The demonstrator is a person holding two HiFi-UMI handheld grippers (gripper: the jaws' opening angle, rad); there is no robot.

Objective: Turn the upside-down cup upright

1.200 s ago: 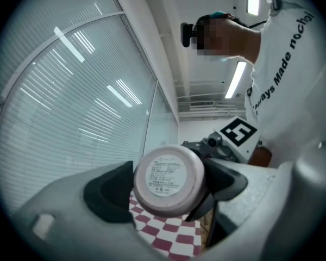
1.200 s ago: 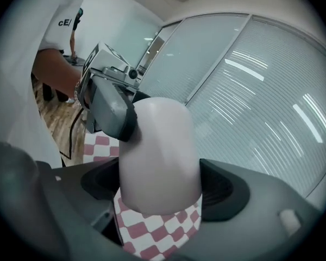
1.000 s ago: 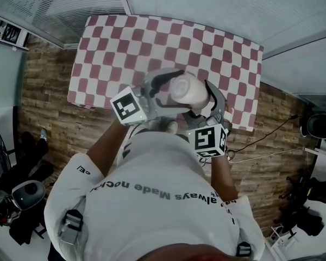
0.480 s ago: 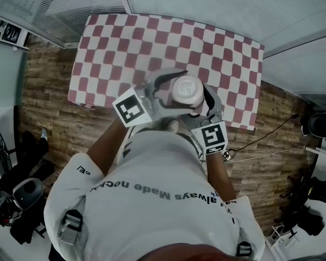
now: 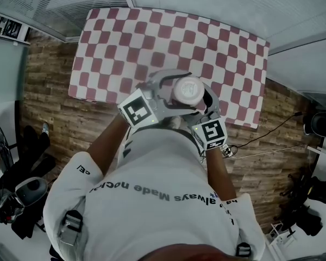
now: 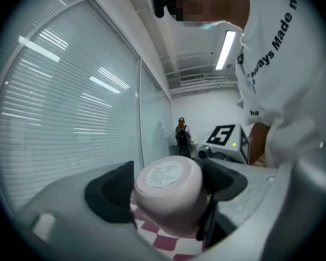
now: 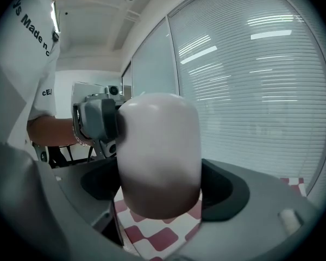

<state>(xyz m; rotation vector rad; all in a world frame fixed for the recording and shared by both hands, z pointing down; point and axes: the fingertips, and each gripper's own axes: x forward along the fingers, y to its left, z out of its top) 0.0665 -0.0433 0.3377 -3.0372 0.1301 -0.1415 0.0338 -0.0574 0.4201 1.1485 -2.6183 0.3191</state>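
Over the near edge of the table, with its red-and-white checkered cloth, a person in a white T-shirt is holding a two-jaw gripper in each hand, and both are meeting around one cup.

On the left, the left gripper is reaching in with its marker cube angled up toward the head camera. Its dark pads are sitting on either side of the cup, closing on it near the upper end.

Between the two tools, the pink cup is hanging clear of the cloth, with checkered squares showing beneath its rim in both gripper views. It is standing mouth-down. Its flat round base is facing up, carrying a pale whitish disc with faint print too small to read. The body is smooth, plain and pastel pink, with a softly rounded shoulder where the wall meets the base. It is showing no handle in any view.

On the right, the right gripper is clasping the cup lower down, with its pads pressing the wall just above the rim. Its marker cube is sitting close to the person's chest.

Window blinds are filling the background behind the cup.
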